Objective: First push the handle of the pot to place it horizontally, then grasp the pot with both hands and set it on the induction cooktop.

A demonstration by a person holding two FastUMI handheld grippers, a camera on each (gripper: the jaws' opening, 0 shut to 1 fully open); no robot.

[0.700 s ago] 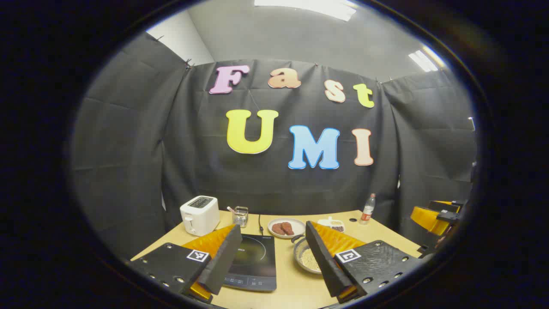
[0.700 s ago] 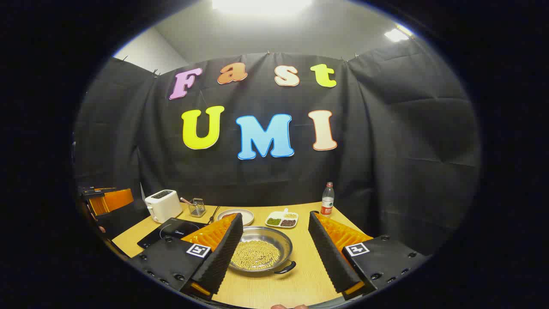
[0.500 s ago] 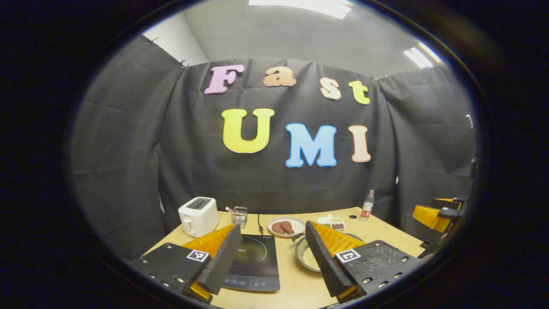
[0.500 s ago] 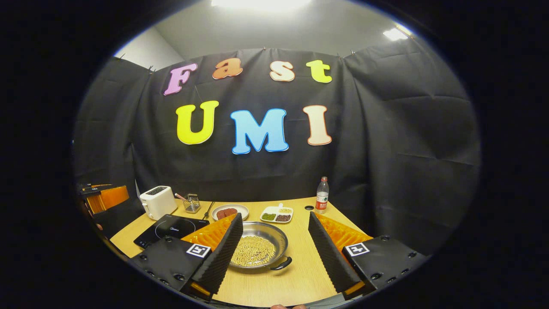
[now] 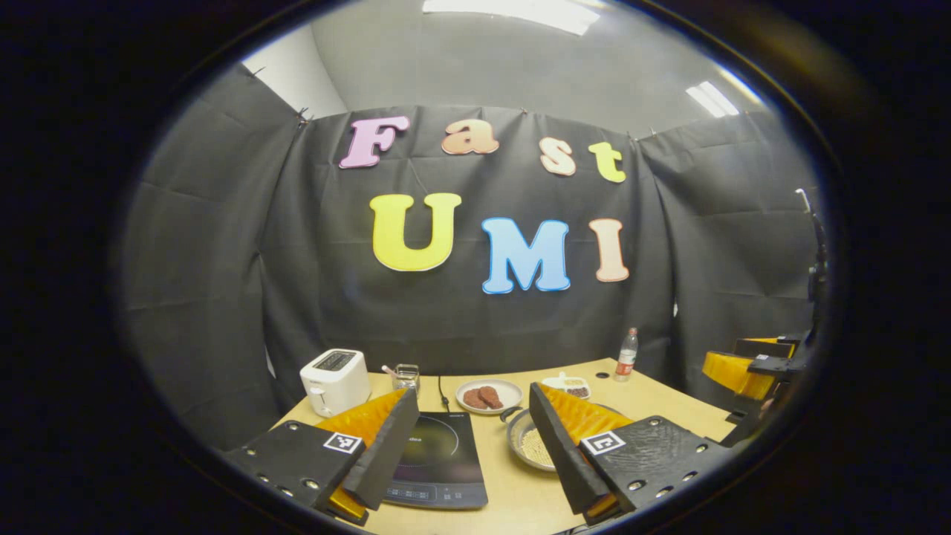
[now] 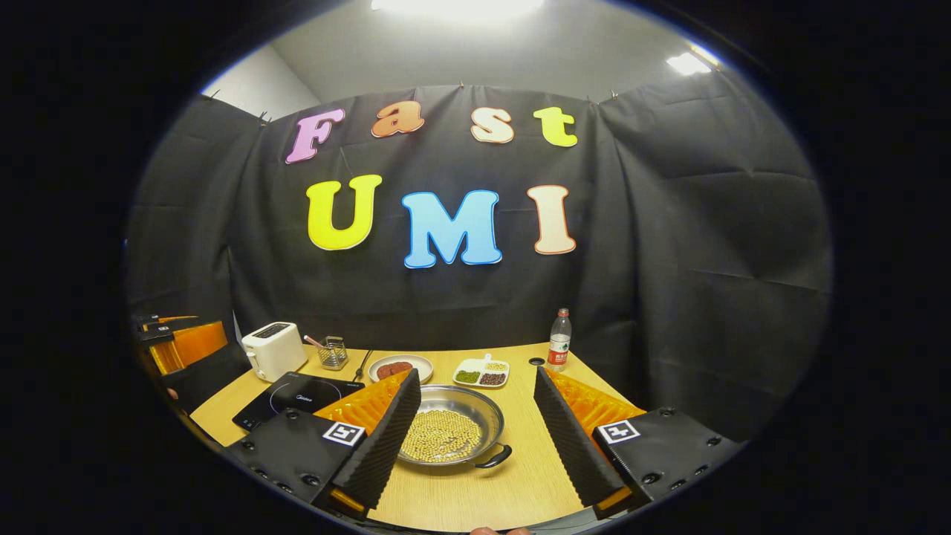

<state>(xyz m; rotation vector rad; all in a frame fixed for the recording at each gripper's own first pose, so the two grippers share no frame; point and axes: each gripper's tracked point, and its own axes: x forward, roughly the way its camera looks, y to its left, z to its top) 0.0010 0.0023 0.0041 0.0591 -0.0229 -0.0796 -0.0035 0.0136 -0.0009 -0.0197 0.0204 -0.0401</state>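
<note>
The pot [image 6: 449, 429], holding pale beans, sits on the table [image 6: 513, 483] right of the cooktop [image 6: 297, 397], straight ahead of the right gripper [image 6: 479, 438] and just past its spread, empty fingers. Its near handle [image 6: 494, 459] points toward the camera and a little right, so the line through its 2 handles likely runs near-to-far, not across; by my judgement the right gripper is nearer and better placed to push it. The left gripper [image 5: 475, 453], also spread and empty, faces the cooktop [image 5: 438, 461], with the pot [image 5: 529, 446] off to its right, partly behind its right finger.
</note>
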